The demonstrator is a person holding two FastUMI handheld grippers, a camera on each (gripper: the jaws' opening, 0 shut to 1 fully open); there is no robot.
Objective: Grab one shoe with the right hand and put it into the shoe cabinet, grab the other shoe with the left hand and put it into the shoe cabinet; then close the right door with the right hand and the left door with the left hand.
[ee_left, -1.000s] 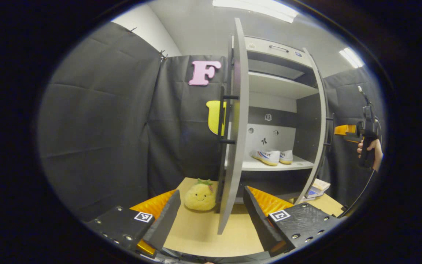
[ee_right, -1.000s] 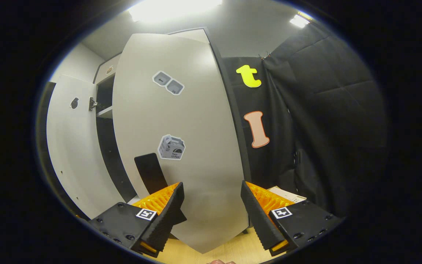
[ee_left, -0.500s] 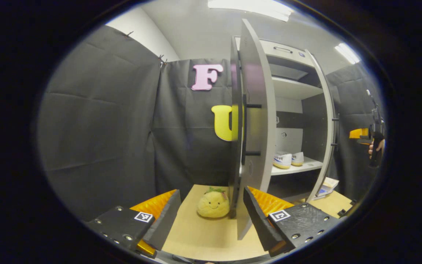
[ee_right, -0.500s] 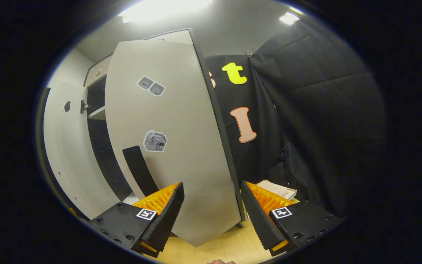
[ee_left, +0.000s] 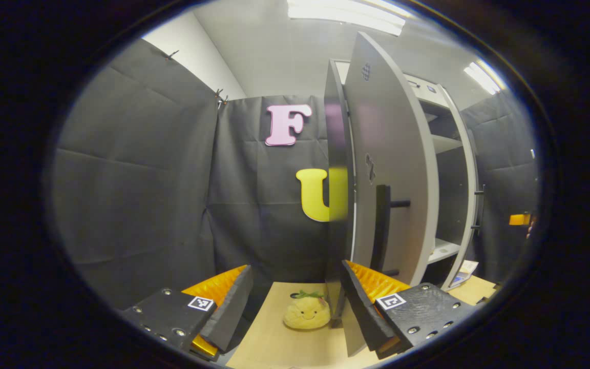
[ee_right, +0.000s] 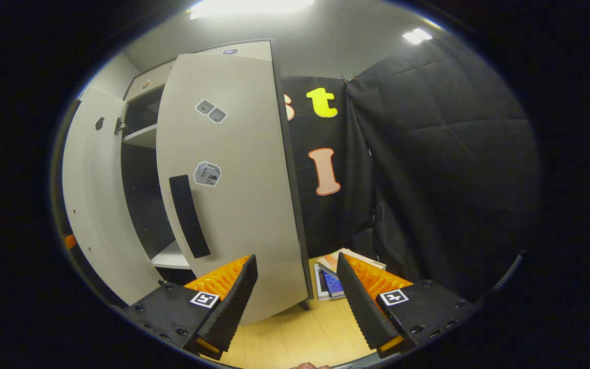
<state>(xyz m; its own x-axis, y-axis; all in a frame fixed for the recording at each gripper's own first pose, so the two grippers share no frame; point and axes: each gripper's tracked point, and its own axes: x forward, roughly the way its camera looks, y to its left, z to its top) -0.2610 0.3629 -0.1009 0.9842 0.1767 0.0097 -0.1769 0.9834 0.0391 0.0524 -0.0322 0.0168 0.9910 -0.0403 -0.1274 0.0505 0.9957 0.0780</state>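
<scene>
Two claws: both spread, neither pinching anything.
Left claw [ee_left: 295,307]: fingers wide apart low in the left gripper view, above the desk [ee_left: 274,343].
Left door [ee_left: 392,169]: stands just ahead of the left claw, partly swung; its lower edge sits right behind the claw's right-hand finger [ee_left: 364,312], though I cannot tell whether they touch.
Left door handle [ee_left: 381,225]: a dark upright bar on the door's face, above that same finger.
Plush toy [ee_left: 307,312]: yellow, smiling, on the desk between the left claw's fingers and beyond them, beside the foot of the door.
Right claw [ee_right: 297,302]: fingers wide apart low in the right gripper view, over the desk [ee_right: 300,338].
Right door [ee_right: 233,179]: partly open, directly ahead of the right claw and slightly to its left; the bottom edge is near the claw's left-hand finger [ee_right: 231,307].
Right door handle [ee_right: 188,215]: a dark bar on the door's outer face, above that finger.
Shoe cabinet [ee_right: 141,154]: its interior shows in the gap between the two doors, with a shelf [ee_right: 172,256] low down.
Shoes: hidden behind the doors; I cannot see them.
Books [ee_right: 331,277]: a small stack on the desk, beyond the right claw and between its fingers, by the cabinet's right side.
</scene>
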